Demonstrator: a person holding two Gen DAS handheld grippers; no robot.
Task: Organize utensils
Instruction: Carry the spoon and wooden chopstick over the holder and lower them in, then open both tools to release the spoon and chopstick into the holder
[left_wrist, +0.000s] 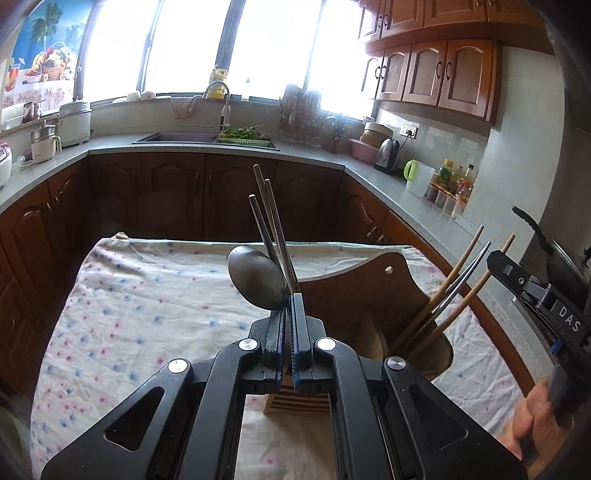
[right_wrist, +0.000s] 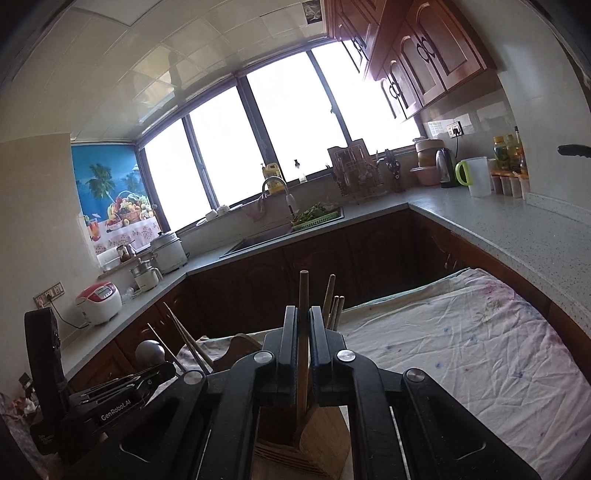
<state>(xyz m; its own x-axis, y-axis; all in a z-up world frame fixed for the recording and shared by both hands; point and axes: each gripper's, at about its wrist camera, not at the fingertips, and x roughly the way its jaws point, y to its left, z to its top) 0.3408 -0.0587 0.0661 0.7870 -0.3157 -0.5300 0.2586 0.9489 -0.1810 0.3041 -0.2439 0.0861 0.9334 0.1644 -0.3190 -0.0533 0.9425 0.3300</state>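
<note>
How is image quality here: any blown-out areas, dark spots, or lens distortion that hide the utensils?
Left wrist view: windows blown out white, counter edges bowed by fisheye, yet the metal spoon in the left gripper reads sharply. Right wrist view: tilted, same window glare; black right gripper and wooden utensil holder are dim.

Utensil holder (left_wrist: 373, 295) on a cloth-covered table (left_wrist: 147, 314).
Chopsticks (left_wrist: 458, 288) are stood in its right compartment; the sink (left_wrist: 177, 137) is set behind.

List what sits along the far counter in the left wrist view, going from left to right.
White electric pot → big rice cooker → sink → green basket of vegetables → dish rack → pink bowl → steel kettle → white jug with a green handle → bottles.
</note>
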